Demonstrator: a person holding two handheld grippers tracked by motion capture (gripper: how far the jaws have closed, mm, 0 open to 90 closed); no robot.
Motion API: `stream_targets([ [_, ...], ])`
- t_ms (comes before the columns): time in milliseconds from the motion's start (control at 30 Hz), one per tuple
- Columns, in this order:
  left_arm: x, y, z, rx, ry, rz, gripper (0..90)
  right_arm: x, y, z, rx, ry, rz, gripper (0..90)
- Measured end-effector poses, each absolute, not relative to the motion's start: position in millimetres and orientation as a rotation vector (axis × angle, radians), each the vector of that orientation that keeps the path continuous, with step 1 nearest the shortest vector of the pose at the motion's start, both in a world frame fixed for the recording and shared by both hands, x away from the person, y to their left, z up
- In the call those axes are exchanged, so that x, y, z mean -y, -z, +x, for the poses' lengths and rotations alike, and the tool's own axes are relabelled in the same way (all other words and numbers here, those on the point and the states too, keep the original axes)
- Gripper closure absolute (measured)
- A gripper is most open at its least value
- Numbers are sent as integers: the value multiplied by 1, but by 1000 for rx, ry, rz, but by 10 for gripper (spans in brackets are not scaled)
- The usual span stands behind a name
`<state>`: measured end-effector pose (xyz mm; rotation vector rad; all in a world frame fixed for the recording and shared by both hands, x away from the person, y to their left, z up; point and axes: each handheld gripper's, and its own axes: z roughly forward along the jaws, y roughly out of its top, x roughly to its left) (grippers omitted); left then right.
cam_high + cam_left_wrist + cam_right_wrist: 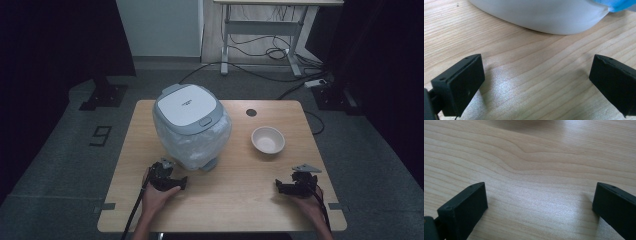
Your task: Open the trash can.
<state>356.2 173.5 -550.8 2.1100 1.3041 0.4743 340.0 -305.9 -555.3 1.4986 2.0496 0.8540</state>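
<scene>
The rice cooker (pixel 191 125) stands shut at about eleven o'clock on the table (pixel 225 200), untouched; the left gripper (pixel 181 183) rests just below it, jaws wide and empty; the right gripper (pixel 279 187) waits at five o'clock, likewise wide; the bowl (pixel 268 139) sits empty, so seemingly nothing is begun.

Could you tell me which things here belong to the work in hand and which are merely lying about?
In hand:
- rice cooker, lid closed, nearest the left claw
- bowl, empty, beyond the right claw
- both claws open, holding nothing

Lying about:
- desk frame and floor cables behind the table
</scene>
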Motion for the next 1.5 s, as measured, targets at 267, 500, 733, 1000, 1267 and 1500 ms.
stream_targets([
  [267, -179, 550, 348, -1319, -488, 2085, 53, 306, 555, 340, -2049, -854, 1499, 0],
  [500, -184, 548, 346, -1330, -500, 2065, 147, 306, 555, 341, -2049, -854, 1499, 0],
  [733, -192, 544, 342, -1364, -523, 2029, 439, 307, 555, 341, -2049, -853, 1499, 0],
  [1000, -202, 530, 335, -1324, -515, 1943, 665, 307, 555, 341, -2049, -853, 1499, 0],
  [1267, -206, 509, 327, -1250, -502, 1847, 839, 307, 555, 341, -2049, -853, 1499, 0],
  [1500, -216, 493, 321, -1217, -483, 1768, 899, 307, 555, 342, -2046, -853, 1503, 0],
])
